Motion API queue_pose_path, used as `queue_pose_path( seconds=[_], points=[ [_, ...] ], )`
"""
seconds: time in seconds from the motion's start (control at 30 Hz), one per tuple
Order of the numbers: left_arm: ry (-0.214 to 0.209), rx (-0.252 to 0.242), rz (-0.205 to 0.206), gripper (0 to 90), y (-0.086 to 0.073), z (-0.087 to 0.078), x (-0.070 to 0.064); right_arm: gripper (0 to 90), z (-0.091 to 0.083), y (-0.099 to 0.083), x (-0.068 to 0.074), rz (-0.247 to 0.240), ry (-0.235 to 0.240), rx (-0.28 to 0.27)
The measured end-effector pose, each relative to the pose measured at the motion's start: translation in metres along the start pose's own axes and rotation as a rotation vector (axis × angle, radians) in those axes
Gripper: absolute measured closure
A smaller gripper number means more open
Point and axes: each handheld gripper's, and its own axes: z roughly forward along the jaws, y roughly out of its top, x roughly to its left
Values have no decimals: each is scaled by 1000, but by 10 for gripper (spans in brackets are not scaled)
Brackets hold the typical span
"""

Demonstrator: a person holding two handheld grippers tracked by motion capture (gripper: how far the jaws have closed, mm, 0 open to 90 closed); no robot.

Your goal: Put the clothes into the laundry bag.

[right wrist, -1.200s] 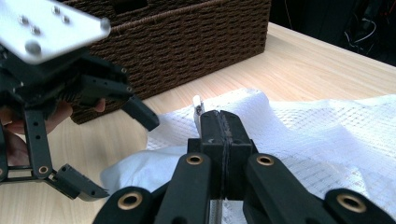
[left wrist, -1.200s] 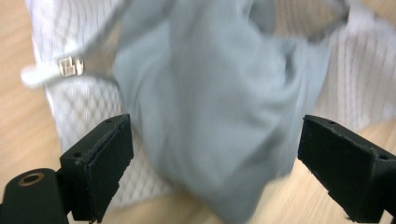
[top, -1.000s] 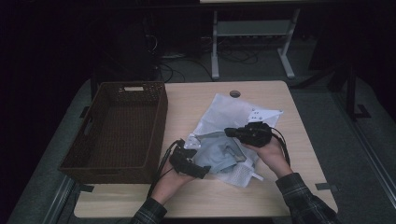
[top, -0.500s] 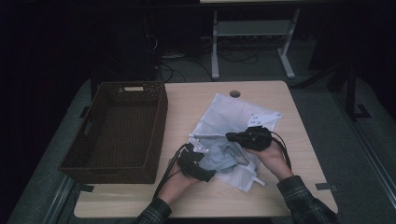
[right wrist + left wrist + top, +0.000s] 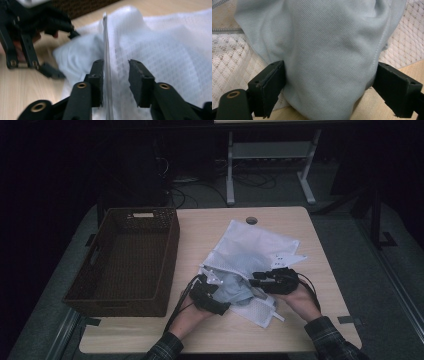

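Bunched pale blue-grey cotton garment point(image 5: 329, 57) lies squarely between the wide-spread jaws of the left tool point(image 5: 214, 301), while the right tool point(image 5: 115, 82), half-open, straddles the white mesh laundry bag's point(image 5: 175, 50) zipped rim ahead.

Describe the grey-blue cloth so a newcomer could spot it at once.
Right of the brown wicker basket, a white mesh bag lies on the table. At its near mouth, between the two grippers, bulges the grey-blue cloth: smooth twill, not netted.

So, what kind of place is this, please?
Probably a lab or workshop recording station: a light wooden table on grey flooring, cables on the floor behind, and a metal desk frame in a dark room.
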Motion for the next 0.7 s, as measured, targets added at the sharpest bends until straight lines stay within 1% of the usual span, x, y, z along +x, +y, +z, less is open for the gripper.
queue_pose_path(
  seconds=[0.07,0.1,0.2,0.3,0.37,0.4,0.43,0.53,0.63,0.67,0.7],
  points=[
    [0,0,0,133,0,0,0,593,-1,-7,1,10,0,13],
    [1,3,4,133,0,0,0,563,0,-10,1,6,-3,26],
    [4,7,6,133,0,1,-1,550,4,-15,3,-8,-11,61],
    [8,7,10,133,0,1,-1,658,8,-17,3,-15,-42,94],
    [7,8,8,135,1,0,-1,754,6,-17,3,-18,-45,98],
    [6,-3,3,141,1,-1,-1,776,5,-17,2,-11,-45,96],
    [5,-5,5,143,1,-1,-2,829,4,-17,1,-4,-45,94],
    [0,-1,12,143,1,0,-4,861,2,-17,0,-5,-44,82],
    [11,5,22,156,2,2,-5,867,1,-17,0,1,-37,80],
    [12,6,23,176,3,2,-5,867,1,-17,0,2,-35,78],
    [17,4,23,224,3,2,-5,867,0,-16,0,1,-34,77]
  ],
)
